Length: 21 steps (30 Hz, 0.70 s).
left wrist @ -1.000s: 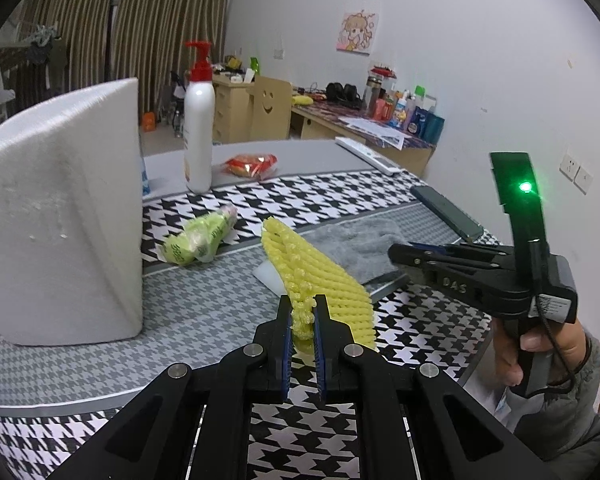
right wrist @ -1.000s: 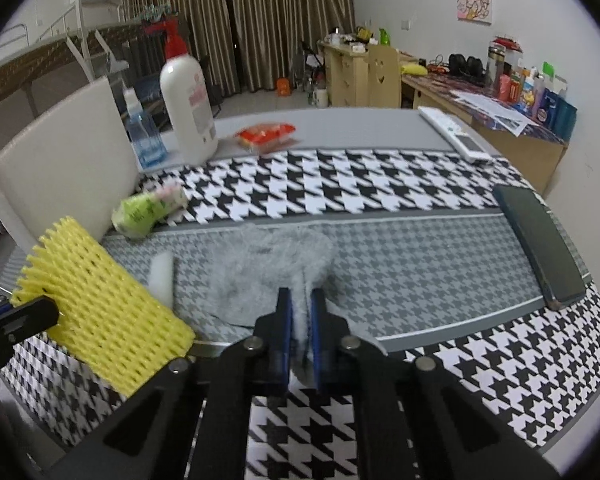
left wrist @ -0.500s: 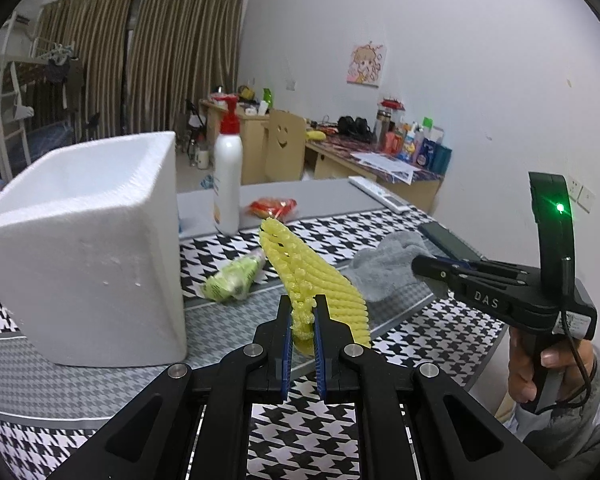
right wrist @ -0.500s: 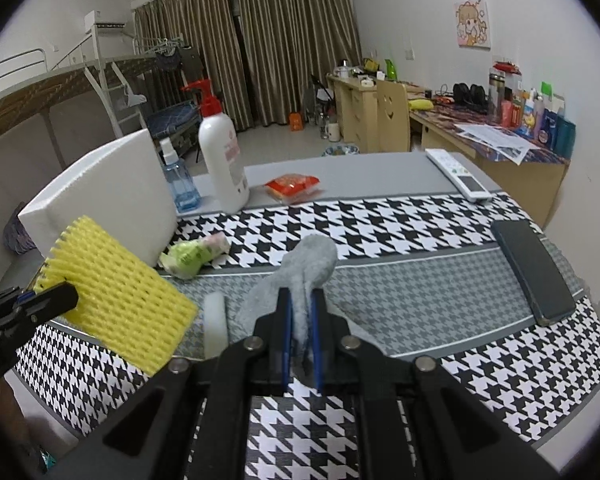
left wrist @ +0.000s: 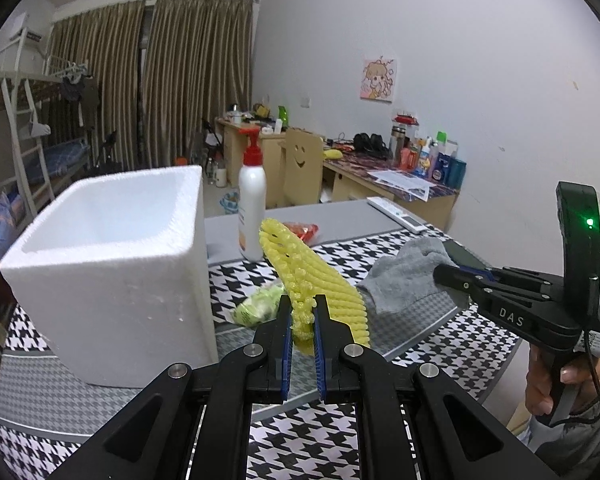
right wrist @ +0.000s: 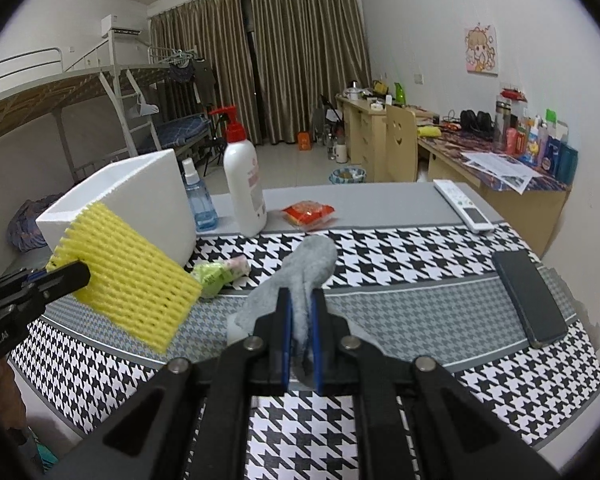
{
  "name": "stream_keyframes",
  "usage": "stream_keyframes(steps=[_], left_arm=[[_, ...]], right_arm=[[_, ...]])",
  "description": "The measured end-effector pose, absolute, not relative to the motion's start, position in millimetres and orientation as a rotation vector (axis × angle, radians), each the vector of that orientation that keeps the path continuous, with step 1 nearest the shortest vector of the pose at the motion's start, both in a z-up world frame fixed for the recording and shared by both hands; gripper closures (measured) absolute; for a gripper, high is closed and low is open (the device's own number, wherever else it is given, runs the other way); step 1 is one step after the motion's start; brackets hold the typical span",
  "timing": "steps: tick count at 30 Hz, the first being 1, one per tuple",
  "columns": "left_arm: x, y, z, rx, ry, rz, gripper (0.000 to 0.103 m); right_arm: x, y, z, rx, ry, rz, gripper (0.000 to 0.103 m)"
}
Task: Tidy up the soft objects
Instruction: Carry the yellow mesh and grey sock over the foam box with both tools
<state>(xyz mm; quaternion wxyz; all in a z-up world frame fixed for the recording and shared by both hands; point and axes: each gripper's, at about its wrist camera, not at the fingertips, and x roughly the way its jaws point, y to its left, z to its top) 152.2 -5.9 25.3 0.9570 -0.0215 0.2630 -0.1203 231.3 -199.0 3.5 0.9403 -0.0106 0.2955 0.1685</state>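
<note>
My left gripper (left wrist: pixel 303 316) clamps the yellow foam net (left wrist: pixel 312 280), right gripper (right wrist: pixel 300 320) clamps the grey sock (right wrist: pixel 300 276); both lifted off the houndstooth table (right wrist: pixel 420 304), beside the white foam box (left wrist: pixel 112 264)

Yellow foam net (left wrist: pixel 320 280), grey sock (right wrist: pixel 304 276)

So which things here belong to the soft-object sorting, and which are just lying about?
Job: yellow foam net in the left tool; grey sock in the right tool; green bag; foam box.
Lying about: lotion bottle, spray bottle, red packet, remote, phone.
</note>
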Motion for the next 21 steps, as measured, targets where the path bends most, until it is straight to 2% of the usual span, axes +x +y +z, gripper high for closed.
stream_keyframes(steps=[21], left_arm=[[144.4, 8.7, 59.0, -0.012, 0.434, -0.186, 0.093]], right_arm=[[231.8, -185.9, 35.3, -0.029, 0.507, 0.388, 0.092]])
